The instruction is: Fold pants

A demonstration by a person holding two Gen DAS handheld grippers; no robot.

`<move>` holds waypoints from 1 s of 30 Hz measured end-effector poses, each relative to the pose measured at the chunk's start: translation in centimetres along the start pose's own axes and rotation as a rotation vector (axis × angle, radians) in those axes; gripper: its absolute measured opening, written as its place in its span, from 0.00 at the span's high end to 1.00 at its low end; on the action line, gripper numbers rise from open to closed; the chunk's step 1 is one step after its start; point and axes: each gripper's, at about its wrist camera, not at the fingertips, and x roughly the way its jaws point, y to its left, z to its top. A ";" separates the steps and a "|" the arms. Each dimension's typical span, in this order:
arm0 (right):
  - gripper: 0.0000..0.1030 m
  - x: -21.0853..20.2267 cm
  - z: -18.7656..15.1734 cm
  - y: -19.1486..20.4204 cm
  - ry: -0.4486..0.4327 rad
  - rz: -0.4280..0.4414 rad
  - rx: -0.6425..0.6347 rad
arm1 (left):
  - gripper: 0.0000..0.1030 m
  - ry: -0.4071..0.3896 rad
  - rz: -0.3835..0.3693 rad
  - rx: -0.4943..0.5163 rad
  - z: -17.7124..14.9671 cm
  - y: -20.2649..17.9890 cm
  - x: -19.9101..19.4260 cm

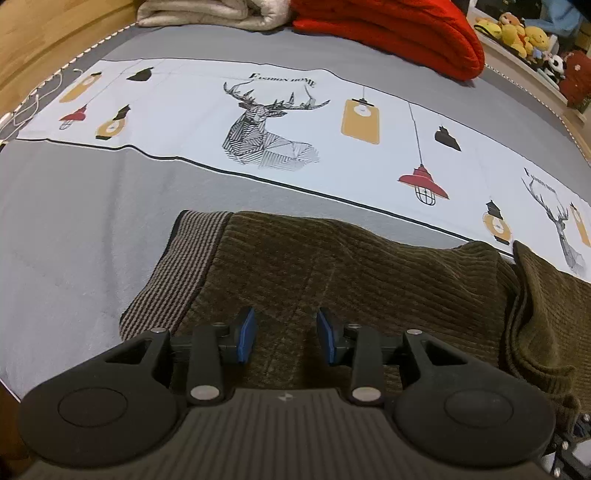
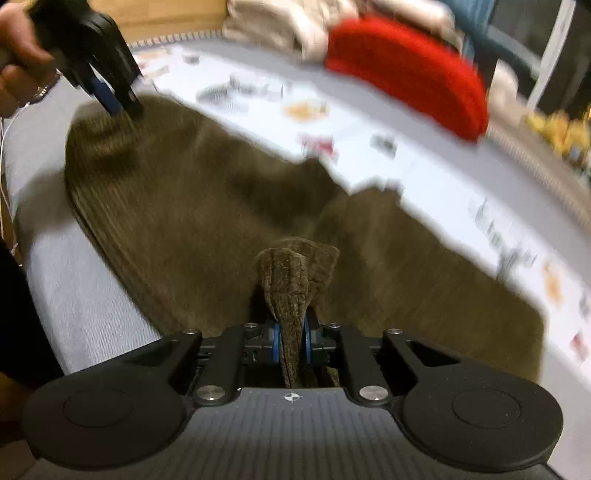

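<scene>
Brown corduroy pants point(image 1: 332, 266) lie on the grey bed, their striped waistband point(image 1: 177, 266) at the left. My left gripper point(image 1: 284, 332) is open just above the pants near the waistband, nothing between its blue pads. It also shows in the right wrist view point(image 2: 118, 103), tips down on the far left end of the pants point(image 2: 184, 206). My right gripper point(image 2: 291, 339) is shut on a bunched fold of the pants fabric point(image 2: 295, 273), which sticks up between the pads. The right wrist view is blurred.
A white printed cloth with a deer point(image 1: 266, 125) lies across the bed beyond the pants. A red blanket point(image 1: 399, 33) and a beige blanket point(image 1: 207, 13) sit at the far edge. Plush toys point(image 1: 517, 33) stand at far right. Wooden floor point(image 1: 44, 33) is at the left.
</scene>
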 end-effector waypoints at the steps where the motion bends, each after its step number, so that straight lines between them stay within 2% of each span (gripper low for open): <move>1: 0.88 -0.7 0.0 0.5 -0.032 0.004 -0.036 | 0.61 0.002 -0.005 0.004 0.0 -0.2 0.1; 3: 0.88 -1.1 -0.7 1.2 -0.033 0.031 -0.116 | 0.59 0.008 -0.015 0.012 0.0 -0.7 0.2; 6: 0.84 -0.2 -2.4 1.5 0.078 0.087 -0.197 | 0.56 0.016 -0.038 0.029 -0.2 -1.7 0.3; 9: 0.80 -1.6 -2.5 0.9 0.050 0.105 -0.190 | 0.56 0.012 -0.068 0.052 -0.3 -3.2 0.2; 13: 0.63 -4.7 -2.1 -2.6 -0.021 0.162 0.010 | 0.55 -0.004 -0.149 0.067 -0.2 -5.7 -0.1; 16: 0.55 -6.9 -2.6 -6.4 -0.082 0.131 0.195 | 0.54 0.013 -0.241 0.064 -0.2 -7.8 -0.1; 18: 0.49 -7.2 -3.6 -9.4 -0.082 0.071 0.348 | 0.53 0.035 -0.307 0.063 -0.4 -9.5 0.2; 21: 0.47 -6.9 -6.2 -13.7 -0.007 -0.089 0.563 | 0.53 0.068 -0.375 0.071 -0.7 -12.3 0.7; 25: 0.47 -6.2 -10.8 -16.7 0.160 -0.256 0.733 | 0.53 0.093 -0.384 0.116 -1.4 -15.9 1.6; 26: 0.47 -6.1 -11.8 -17.3 0.181 -0.265 0.783 | 0.53 0.096 -0.382 0.126 -1.5 -16.6 1.9; 30: 0.43 -5.7 -14.2 -18.8 0.207 -0.188 0.953 | 0.53 0.105 -0.373 0.155 -1.8 -18.4 2.8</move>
